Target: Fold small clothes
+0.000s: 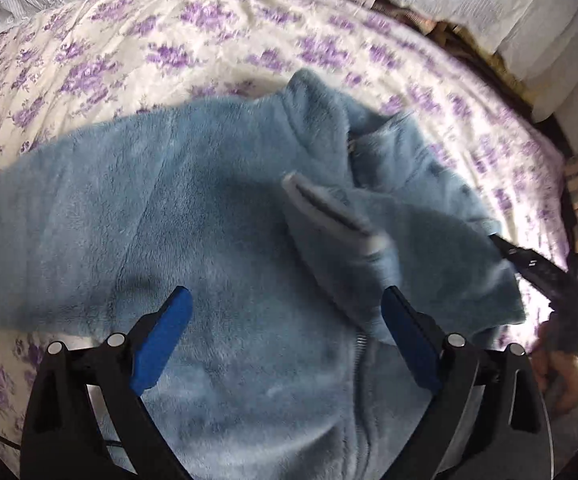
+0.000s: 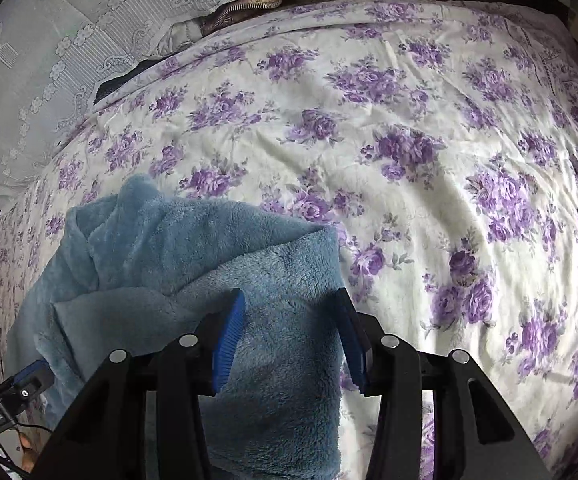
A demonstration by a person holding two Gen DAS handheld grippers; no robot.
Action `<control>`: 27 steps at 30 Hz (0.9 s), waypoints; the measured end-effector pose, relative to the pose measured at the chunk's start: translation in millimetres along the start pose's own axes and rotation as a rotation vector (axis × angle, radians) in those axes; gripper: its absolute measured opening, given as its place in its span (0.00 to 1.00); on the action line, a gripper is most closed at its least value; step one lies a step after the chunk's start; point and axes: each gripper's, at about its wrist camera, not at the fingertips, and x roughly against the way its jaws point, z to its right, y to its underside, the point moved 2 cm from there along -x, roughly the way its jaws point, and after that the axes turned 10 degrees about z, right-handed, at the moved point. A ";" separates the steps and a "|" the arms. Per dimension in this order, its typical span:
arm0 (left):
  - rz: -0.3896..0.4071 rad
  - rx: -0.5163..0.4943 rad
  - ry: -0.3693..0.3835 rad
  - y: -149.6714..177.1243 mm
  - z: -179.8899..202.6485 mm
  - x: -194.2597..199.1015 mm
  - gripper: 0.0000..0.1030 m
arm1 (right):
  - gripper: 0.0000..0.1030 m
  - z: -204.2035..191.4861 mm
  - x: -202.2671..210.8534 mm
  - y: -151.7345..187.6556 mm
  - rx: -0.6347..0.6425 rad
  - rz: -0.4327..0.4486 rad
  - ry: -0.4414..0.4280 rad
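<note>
A small blue fleece zip jacket (image 1: 209, 208) lies on the floral bedspread (image 1: 129, 52). One sleeve with a grey cuff (image 1: 329, 212) is folded across its front. My left gripper (image 1: 285, 300) is open just above the jacket body, with fleece between its blue pads but not pinched. In the right wrist view the jacket (image 2: 161, 256) is bunched at the lower left. My right gripper (image 2: 289, 300) has its blue pads around a fold of the fleece, partly closed on it. The right gripper's black body (image 1: 537, 264) also shows at the jacket's right edge.
The purple-flowered bedspread (image 2: 429, 140) stretches far to the right. A pale lace-patterned cover (image 2: 49, 60) lies along the far left edge. White bedding (image 1: 489, 4) is piled at the back. The person's hand (image 1: 561, 376) is at lower right.
</note>
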 end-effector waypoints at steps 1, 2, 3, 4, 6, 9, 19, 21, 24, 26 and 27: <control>0.012 0.000 0.028 -1.1 2.5 4.4 0.90 | 0.45 -0.7 -0.3 0.2 -0.002 0.004 -0.002; 0.016 -0.002 0.050 -0.4 4.8 6.1 0.91 | 0.42 -0.6 -0.3 0.0 -0.006 0.011 -0.005; 0.019 -0.008 0.066 0.3 8.2 6.4 0.91 | 0.39 -0.6 0.3 -0.5 -0.013 0.018 -0.008; 0.019 -0.022 0.071 1.0 11.9 4.7 0.93 | 0.37 -0.6 0.8 -0.5 -0.020 0.025 -0.012; -0.001 -0.056 0.024 5.4 15.6 -7.1 0.96 | 0.37 -0.4 -0.2 -0.7 -0.029 0.023 -0.015; -0.098 -0.056 -0.063 13.2 8.9 -41.0 0.95 | 0.40 1.5 -0.9 -0.6 -0.040 0.021 -0.023; 0.057 -0.044 -0.015 -16.0 14.5 -16.8 0.10 | 0.07 -4.2 16.0 -15.8 -0.035 0.139 0.000; 0.119 -0.058 -0.033 -23.0 14.1 -4.1 0.10 | 0.04 -2.2 21.8 -23.7 -0.047 0.177 0.008; 0.102 -0.130 -0.108 -17.2 11.2 -18.4 0.11 | 0.04 9.1 -10.6 -20.1 -0.049 0.068 0.036; -0.007 -0.142 -0.136 1.1 -0.6 -43.7 0.15 | 0.08 20.2 -28.4 -7.7 -0.075 0.013 0.044; 0.017 -0.139 -0.132 6.1 -1.9 -41.4 0.15 | 0.12 20.6 -23.0 -8.0 -0.072 0.033 0.057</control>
